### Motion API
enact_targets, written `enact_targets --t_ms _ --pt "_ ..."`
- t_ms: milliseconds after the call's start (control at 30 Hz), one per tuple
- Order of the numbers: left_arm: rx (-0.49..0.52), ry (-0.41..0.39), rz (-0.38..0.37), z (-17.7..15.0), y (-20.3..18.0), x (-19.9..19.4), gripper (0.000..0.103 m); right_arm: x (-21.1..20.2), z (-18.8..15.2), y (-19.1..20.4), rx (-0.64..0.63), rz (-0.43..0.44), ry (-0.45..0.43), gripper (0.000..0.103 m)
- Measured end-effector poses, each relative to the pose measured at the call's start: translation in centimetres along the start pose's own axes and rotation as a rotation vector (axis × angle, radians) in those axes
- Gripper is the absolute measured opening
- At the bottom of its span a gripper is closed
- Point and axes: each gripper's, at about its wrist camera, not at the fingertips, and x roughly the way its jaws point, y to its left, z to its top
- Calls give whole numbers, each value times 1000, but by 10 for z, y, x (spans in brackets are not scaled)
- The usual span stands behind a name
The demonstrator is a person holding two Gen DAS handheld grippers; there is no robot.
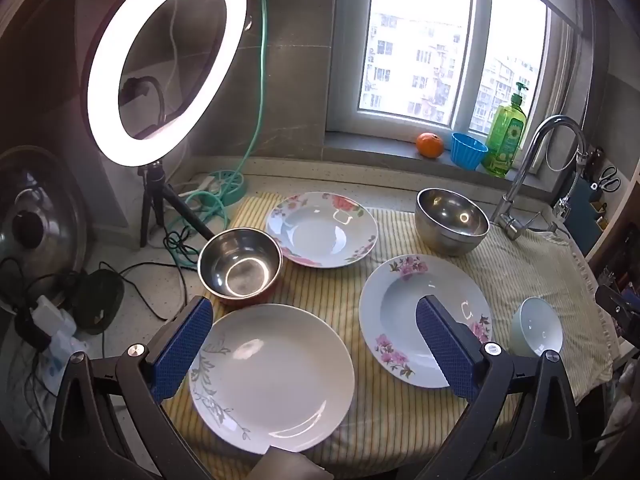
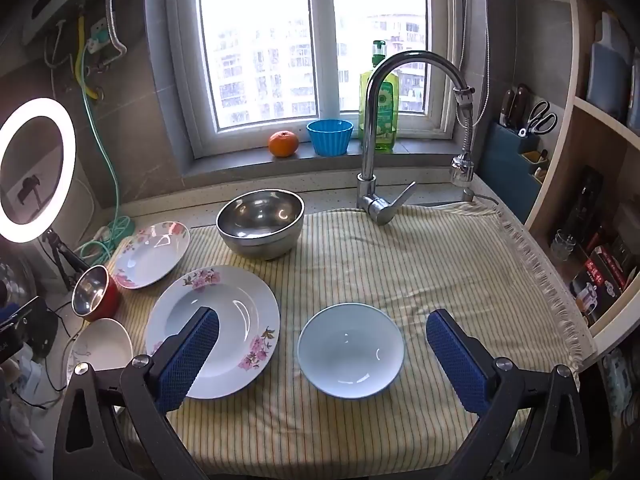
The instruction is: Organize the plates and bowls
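On the striped cloth (image 1: 520, 264) lie a white plate with a grey leaf pattern (image 1: 276, 376), a pink-flowered plate (image 1: 404, 300), and a further flowered plate (image 1: 322, 230). A red-sided steel bowl (image 1: 240, 266), a larger steel bowl (image 1: 452, 216) and a pale blue bowl (image 1: 538, 330) stand there too. My left gripper (image 1: 316, 340) is open above the white plate, holding nothing. My right gripper (image 2: 324, 344) is open above the pale blue bowl (image 2: 350, 350), with the pink-flowered plate (image 2: 228, 312) under its left finger. The larger steel bowl (image 2: 260, 222) sits behind, the red-sided bowl (image 2: 96, 292) at left.
A lit ring light (image 1: 164, 60) on a tripod stands at back left with cables and a green hose (image 1: 260, 80). A tap (image 2: 376, 128) rises at the cloth's far edge. On the windowsill sit an orange (image 2: 283, 143), a blue cup (image 2: 330, 136) and a green bottle (image 2: 380, 108). Shelves (image 2: 592, 208) line the right.
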Motion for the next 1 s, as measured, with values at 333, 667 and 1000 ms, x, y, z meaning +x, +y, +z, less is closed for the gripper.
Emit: enact_targets --t_ms 333,667,1000 --pt "-11 -17 -7 -2 0 -7 101 -7 -4 -1 -2 4 -7 103" --pt "-26 -23 -12 -3 6 -10 101 -9 -2 7 -25 -6 3 103" --pt "-26 -19 -11 0 4 -8 101 -5 -1 7 -26 -10 2 103"
